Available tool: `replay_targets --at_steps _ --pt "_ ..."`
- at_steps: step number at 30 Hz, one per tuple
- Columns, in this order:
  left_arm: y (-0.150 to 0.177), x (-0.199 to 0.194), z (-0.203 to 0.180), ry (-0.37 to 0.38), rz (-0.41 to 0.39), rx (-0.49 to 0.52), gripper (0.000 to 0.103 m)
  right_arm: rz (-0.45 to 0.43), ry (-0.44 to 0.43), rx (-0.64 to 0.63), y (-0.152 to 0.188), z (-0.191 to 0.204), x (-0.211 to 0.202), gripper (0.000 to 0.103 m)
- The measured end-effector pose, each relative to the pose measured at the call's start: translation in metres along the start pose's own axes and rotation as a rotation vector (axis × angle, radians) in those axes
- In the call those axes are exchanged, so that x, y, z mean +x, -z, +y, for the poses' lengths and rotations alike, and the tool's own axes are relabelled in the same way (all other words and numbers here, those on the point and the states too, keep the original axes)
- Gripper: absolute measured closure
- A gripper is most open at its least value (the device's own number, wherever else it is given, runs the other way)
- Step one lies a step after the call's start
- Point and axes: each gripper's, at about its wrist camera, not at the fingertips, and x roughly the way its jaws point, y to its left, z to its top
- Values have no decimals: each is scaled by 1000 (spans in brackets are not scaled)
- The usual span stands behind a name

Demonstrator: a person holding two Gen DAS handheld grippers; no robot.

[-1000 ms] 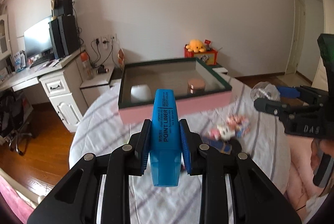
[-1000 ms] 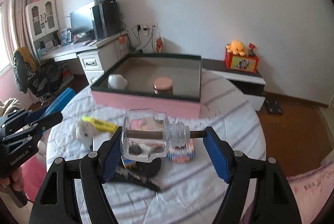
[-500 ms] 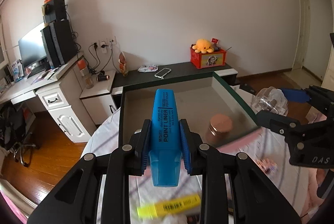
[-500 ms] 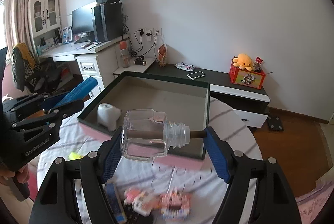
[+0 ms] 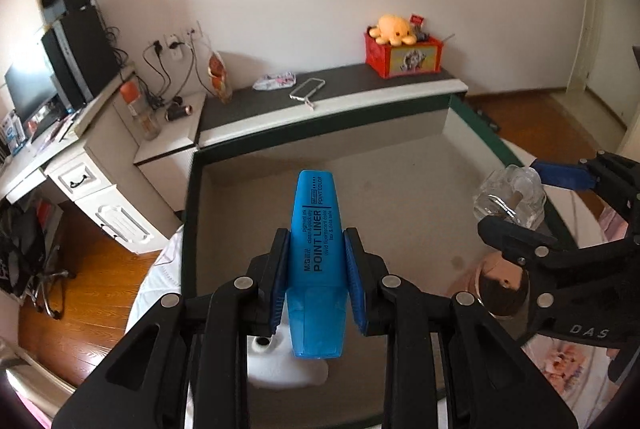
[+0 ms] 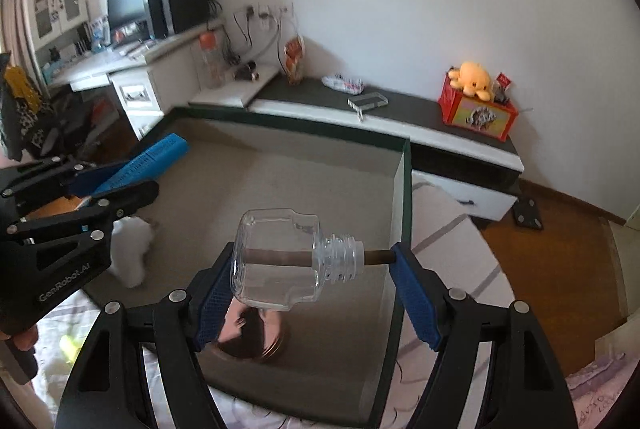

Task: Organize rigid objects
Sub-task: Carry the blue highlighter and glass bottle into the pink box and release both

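Both hands are over the open box (image 5: pixel 472 133) now. The left gripper (image 5: pixel 316 269) has its fingers clenched on a blue marker (image 5: pixel 316 229), and the right gripper (image 6: pixel 308 281) is grasping a clear glass bottle (image 6: pixel 276 257) lying sideways. I think each should go low before letting go, away from the white object (image 6: pixel 130 249) and the copper lid (image 6: pixel 256 341) inside.

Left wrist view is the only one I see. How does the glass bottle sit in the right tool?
Observer: The glass bottle lies sideways in the right tool, its base on one pad and the brown stick in its neck against the other.
Operator: Is it over the box?
Observer: Yes, it hangs over the inside of the box, above a copper-coloured round object.
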Motion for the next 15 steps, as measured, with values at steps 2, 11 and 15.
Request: replay_targets --at_steps 2,11,15 --pt "-1 13 -3 2 40 8 76 27 0 4 1 -2 10 27" --pt "6 34 -16 -14 97 32 76 51 -6 -4 5 -2 19 27" --pt "7 23 -16 -22 82 27 51 27 -22 4 5 -2 12 23"
